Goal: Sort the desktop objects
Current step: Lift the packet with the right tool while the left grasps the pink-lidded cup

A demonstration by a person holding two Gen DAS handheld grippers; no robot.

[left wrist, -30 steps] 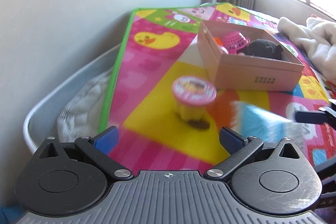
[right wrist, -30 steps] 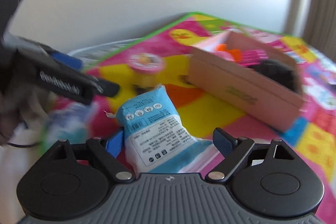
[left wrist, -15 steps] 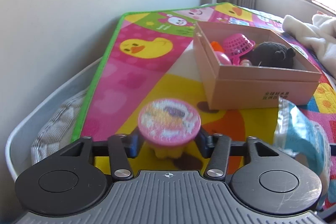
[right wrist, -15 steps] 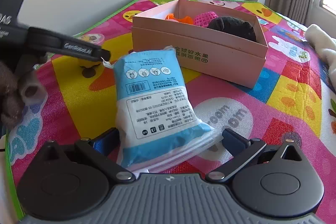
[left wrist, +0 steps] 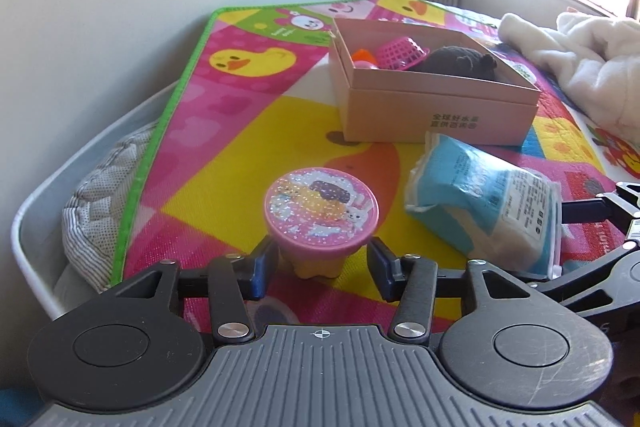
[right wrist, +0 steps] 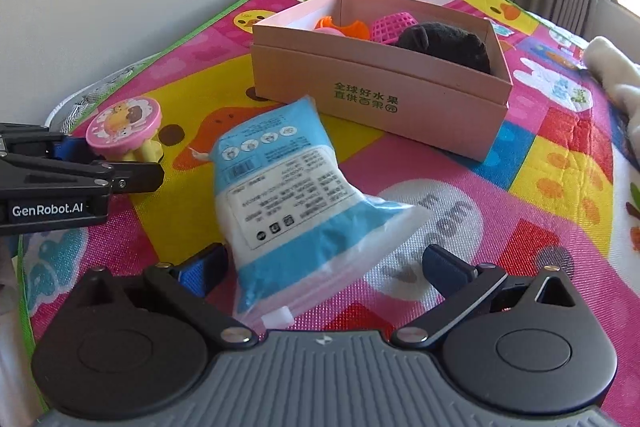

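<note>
Sorting time on a bright play mat [left wrist: 224, 163]: the left gripper [left wrist: 320, 263], which a second ago stood wide and short of the pink-lidded toy cup [left wrist: 321, 217], now brackets it, its blue pads set narrowly either side of the yellow base. Half a second ago the pads looked pinched tighter on the cup; now the jaws are opening a little, with the cup between them and a sliver of gap showing at the right pad, so a firm hold seems doubtful. The cup stands on the mat at near left, well short of the pink cardboard box [left wrist: 436, 107] at the far side, where an orange toy, a pink basket and a dark plush already lie.

To its right, the right gripper [right wrist: 324, 267] has spread wider within the second and now sits fully apart around the near end of the blue-and-white packet [right wrist: 292, 195], gripping nothing. The packet lies flat just in front of the box.

By the look of it, both items remain to be boxed.
</note>
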